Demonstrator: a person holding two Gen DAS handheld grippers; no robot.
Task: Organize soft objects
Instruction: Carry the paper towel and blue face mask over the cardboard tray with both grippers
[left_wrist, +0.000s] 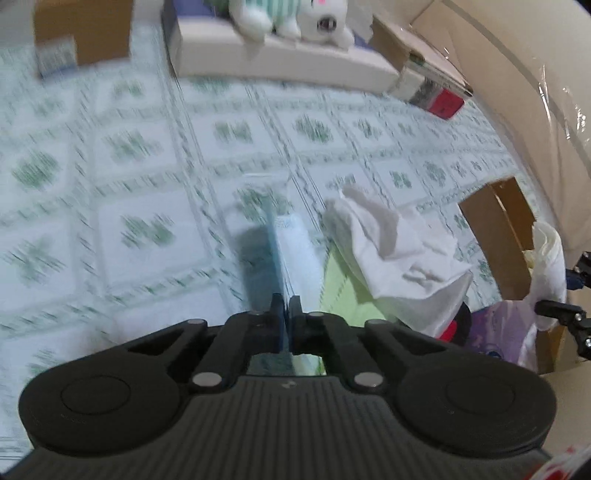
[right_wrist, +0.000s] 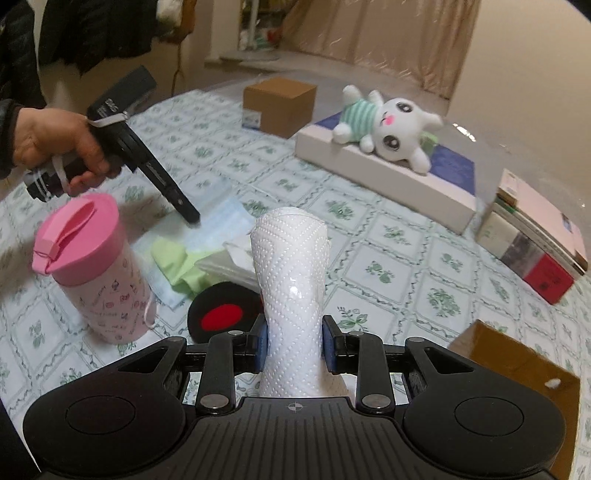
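Both views look forward and steeply down from just behind a claw. The left wrist view sits close above the tabletop (left_wrist: 110, 155), blurred; the right wrist view looks from farther back. Both take in the plush rabbit (left_wrist: 295, 18) (right_wrist: 391, 129) on its white box (left_wrist: 280, 59) (right_wrist: 388, 177).
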